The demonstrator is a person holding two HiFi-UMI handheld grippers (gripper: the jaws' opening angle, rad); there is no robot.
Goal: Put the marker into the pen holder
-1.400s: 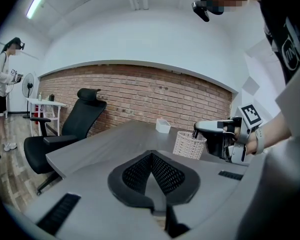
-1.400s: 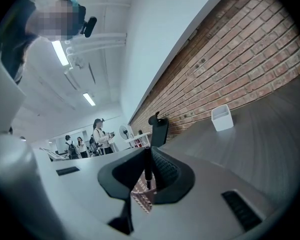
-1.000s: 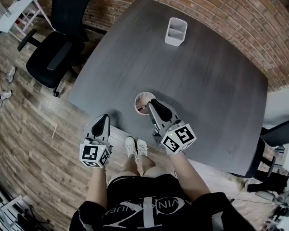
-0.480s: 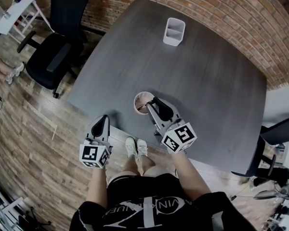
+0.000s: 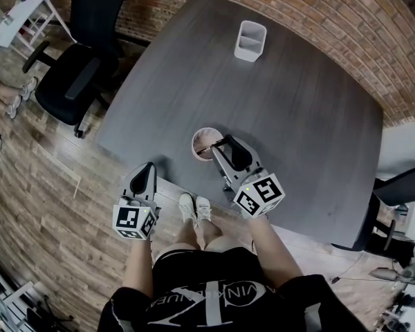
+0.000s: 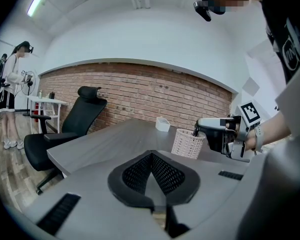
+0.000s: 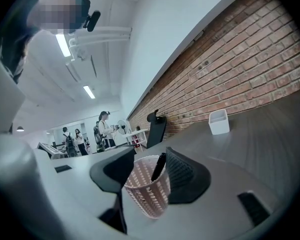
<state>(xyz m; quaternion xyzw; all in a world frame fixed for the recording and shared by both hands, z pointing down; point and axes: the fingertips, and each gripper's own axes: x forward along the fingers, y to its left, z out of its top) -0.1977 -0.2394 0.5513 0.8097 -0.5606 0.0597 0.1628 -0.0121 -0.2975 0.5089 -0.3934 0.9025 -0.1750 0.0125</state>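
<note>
- Marker [image 7: 159, 166]: already inside the pen holder [image 7: 144, 194], tip down. Its long axis leans up toward the rim on the right-jaw side.
- Right hand-held gripper [image 7: 147, 180]: released, jaws spread wide on either side of the pen holder, nothing pinched. The marker stands just beside the right jaw; whether they touch, I cannot tell.
- Left hand-held gripper [image 6: 151, 155]: clenched on nothing, off the counter [image 5: 297, 116], well to the near-left of the pen holder. The right one is far nearer.
- Judgement: placement looks done. What remains is drawing the right jaws back from the pen holder without dragging it.
- Room: the pen holder sits near the counter's near edge. Beyond it lies open surface up to a white box [image 5: 250, 40], well apart.
- Risk: a snagged jaw could tip the light mesh cup over that edge.
</note>
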